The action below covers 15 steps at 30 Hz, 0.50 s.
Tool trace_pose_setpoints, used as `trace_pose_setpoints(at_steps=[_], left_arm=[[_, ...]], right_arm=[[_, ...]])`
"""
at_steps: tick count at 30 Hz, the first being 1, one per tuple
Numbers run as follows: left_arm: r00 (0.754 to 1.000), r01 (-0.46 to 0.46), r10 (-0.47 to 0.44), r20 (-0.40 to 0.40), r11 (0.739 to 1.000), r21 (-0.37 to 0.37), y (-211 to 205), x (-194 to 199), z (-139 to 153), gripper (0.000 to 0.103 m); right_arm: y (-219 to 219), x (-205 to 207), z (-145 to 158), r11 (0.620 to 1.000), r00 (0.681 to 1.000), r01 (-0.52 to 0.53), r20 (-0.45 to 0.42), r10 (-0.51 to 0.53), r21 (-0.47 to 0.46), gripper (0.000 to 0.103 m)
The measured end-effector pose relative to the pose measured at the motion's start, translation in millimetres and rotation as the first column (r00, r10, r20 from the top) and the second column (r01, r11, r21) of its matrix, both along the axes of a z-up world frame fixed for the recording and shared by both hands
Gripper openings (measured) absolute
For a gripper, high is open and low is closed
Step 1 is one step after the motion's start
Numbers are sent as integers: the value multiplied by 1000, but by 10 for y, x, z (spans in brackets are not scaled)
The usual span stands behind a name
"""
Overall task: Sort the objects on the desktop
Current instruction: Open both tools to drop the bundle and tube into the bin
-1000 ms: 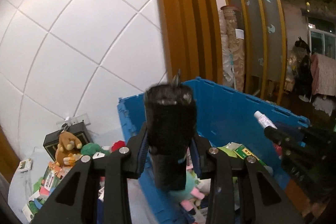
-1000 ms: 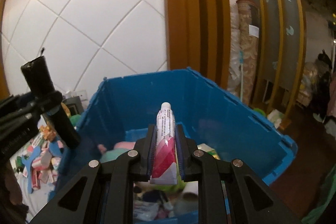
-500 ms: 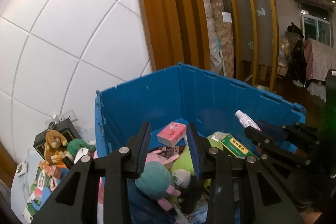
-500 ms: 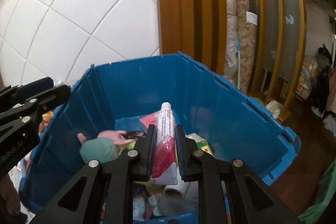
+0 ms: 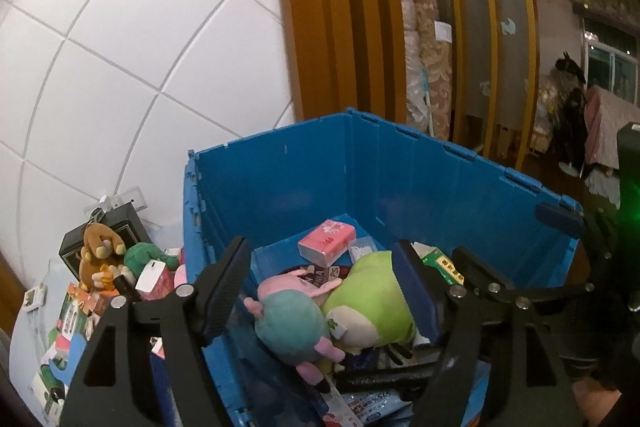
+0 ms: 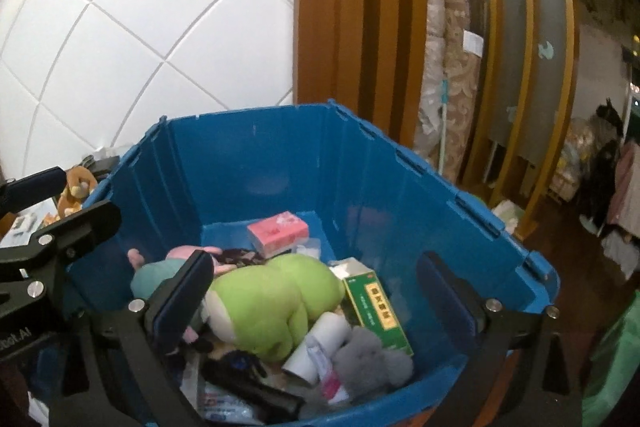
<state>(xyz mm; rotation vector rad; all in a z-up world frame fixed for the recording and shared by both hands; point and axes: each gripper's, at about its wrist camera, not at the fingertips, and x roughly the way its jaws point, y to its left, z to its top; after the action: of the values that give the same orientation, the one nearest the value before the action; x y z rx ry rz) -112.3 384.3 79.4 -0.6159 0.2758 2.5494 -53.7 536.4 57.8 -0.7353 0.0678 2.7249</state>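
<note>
Grippers hanging open over the blue bin

Clutter is piling up left of the blue bin (image 5: 400,163): a brown plush (image 5: 98,251) and small boxes (image 5: 72,315) against the white tiled wall (image 5: 120,47). Inside the bin a green plush (image 6: 272,303), a pink box (image 6: 278,231), a green carton (image 6: 376,309) and a pink-and-white tube (image 6: 330,373) are lying. The left gripper (image 5: 324,293) and right gripper (image 6: 316,301) have just been opening; both are gaping wide above these things, gripping nothing.
</note>
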Motion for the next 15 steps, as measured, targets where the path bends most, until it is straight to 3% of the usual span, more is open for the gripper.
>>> trace_pose_setpoints(at_steps=[4,8,15], left_arm=[[999,-22,24,-40,998,53,-147,62,73,78],[1000,-18,21,-23,993,121,-283,60,89,78],[998,-35,39,-43,995,89,-362,74,82,78]], right_arm=[[-43,43,62,1000,1000,-15,-21,15,9,103],[-91,57,93,1000,999,-22,-29,23,20,103],[-175,61,97,999,999,-36,-33,37,30,103]])
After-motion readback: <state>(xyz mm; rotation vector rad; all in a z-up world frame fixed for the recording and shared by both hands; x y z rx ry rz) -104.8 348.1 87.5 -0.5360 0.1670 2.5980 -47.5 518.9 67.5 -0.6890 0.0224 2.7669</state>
